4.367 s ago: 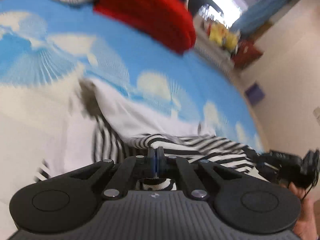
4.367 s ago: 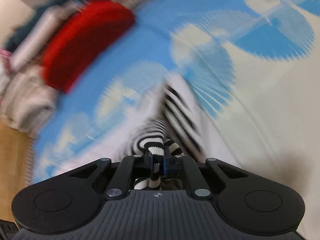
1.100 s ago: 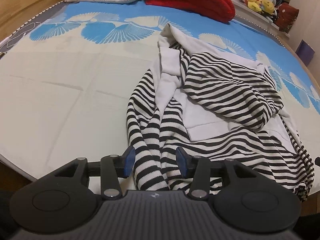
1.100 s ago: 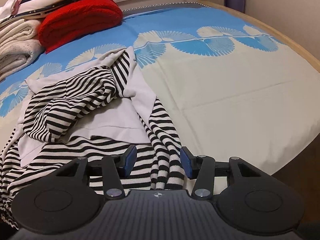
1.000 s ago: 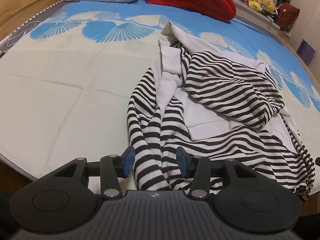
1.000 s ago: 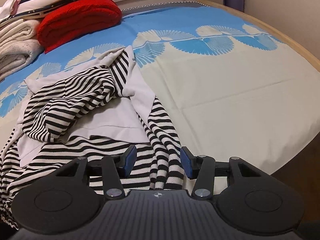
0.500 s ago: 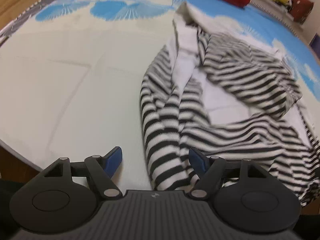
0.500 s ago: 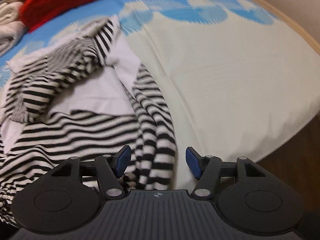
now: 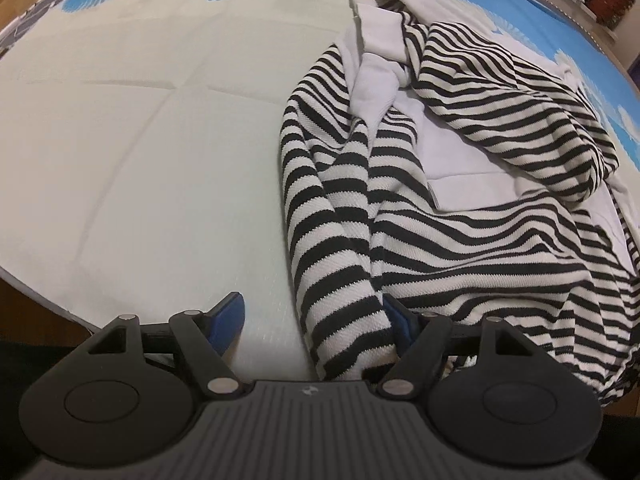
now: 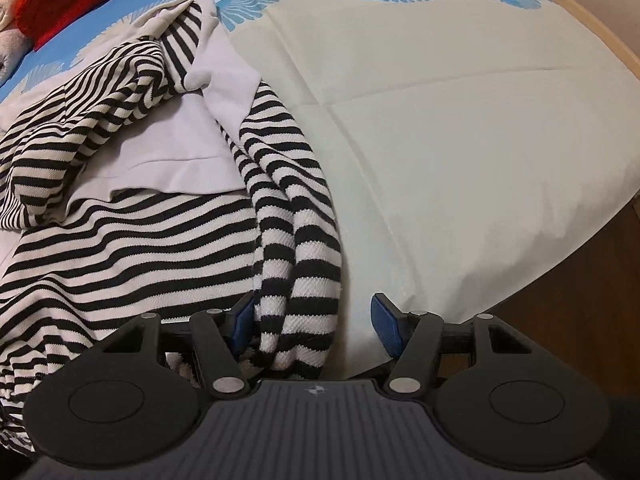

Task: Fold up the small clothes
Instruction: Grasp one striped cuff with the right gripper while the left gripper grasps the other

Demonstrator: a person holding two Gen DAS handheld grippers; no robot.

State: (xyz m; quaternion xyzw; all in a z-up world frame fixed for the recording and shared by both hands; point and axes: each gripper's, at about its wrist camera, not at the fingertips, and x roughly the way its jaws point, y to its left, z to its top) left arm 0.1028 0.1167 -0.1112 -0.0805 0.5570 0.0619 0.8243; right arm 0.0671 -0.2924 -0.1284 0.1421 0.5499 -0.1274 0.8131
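Over on the left: left tongs (image 9: pixel 312 318) spread wide, gripping nothing, one striped sleeve (image 9: pixel 332 248) of the striped hoodie (image 9: pixel 500 232) lying between the blue pads (image 9: pixel 228 312), hugging the right-hand pad and well clear of the other. Hoodie sprawled on the bed (image 9: pixel 140 128) near its front edge, rumpled, hood flopped over the white chest panel, hem bunched toward the tongs.

Across to the right: right tongs (image 10: pixel 314 320) just as wide, also empty, the other sleeve (image 10: pixel 296 240) running down between the pads (image 10: pixel 384 320) and crowding the left-hand one. Red cushion (image 10: pixel 72 0) far up at the head of the bed, out of the way.

Looks like the laying-out stage, garment down but no fold made. Next up, probably: closing on each cuff and bringing the sleeves across the body. Calls for a clean pinch on one sleeve only, not the hem beneath. Hood wants flattening first, most likely.
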